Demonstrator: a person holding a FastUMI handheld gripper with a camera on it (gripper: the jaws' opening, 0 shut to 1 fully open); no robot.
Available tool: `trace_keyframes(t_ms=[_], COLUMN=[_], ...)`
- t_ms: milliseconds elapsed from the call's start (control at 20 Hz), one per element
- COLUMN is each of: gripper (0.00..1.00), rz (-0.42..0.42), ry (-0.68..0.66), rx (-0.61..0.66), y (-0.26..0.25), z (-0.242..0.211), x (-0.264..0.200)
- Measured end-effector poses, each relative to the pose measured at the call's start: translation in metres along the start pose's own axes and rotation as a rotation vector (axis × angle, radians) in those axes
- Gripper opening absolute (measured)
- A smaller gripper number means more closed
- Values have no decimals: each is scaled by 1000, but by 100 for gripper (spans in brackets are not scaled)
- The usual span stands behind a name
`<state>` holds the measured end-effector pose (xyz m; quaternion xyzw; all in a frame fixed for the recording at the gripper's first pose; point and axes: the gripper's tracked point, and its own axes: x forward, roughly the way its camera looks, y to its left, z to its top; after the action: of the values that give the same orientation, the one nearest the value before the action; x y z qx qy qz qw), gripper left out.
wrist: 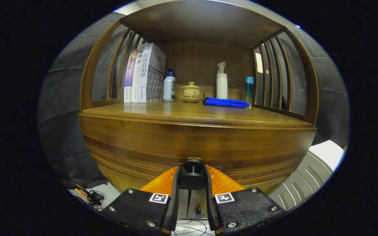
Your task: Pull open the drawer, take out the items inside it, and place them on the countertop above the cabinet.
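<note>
A wooden cabinet with a drawer front (195,144) fills the space ahead of me. A dark round knob (193,173) sticks out of the drawer's lower middle. My gripper (192,178) is shut on that knob, with one finger pressing each side of it. The drawer front looks flush with the cabinet; what lies inside is hidden. Above the drawer runs the wooden countertop (189,113), under a shelf roof.
At the back of the countertop stand several books (144,75), a white bottle with a blue cap (169,86), a small lidded tea bowl (190,91), a white pump bottle (221,82), a folded blue cloth (225,102) and a teal bottle (249,90). The countertop's front half is bare. Cables (89,195) lie on the floor.
</note>
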<state>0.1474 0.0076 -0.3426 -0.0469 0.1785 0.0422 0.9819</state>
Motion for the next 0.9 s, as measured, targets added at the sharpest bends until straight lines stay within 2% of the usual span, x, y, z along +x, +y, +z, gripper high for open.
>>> trace_keyframes(t_ms=[100,350,900], gripper=[34,34,34], rz=[-3,2,-9], ry=[-1,17,15], rx=[10,17,-38], y=[0,-1,1], z=[-1,-4,-15], x=[0,-14,-83])
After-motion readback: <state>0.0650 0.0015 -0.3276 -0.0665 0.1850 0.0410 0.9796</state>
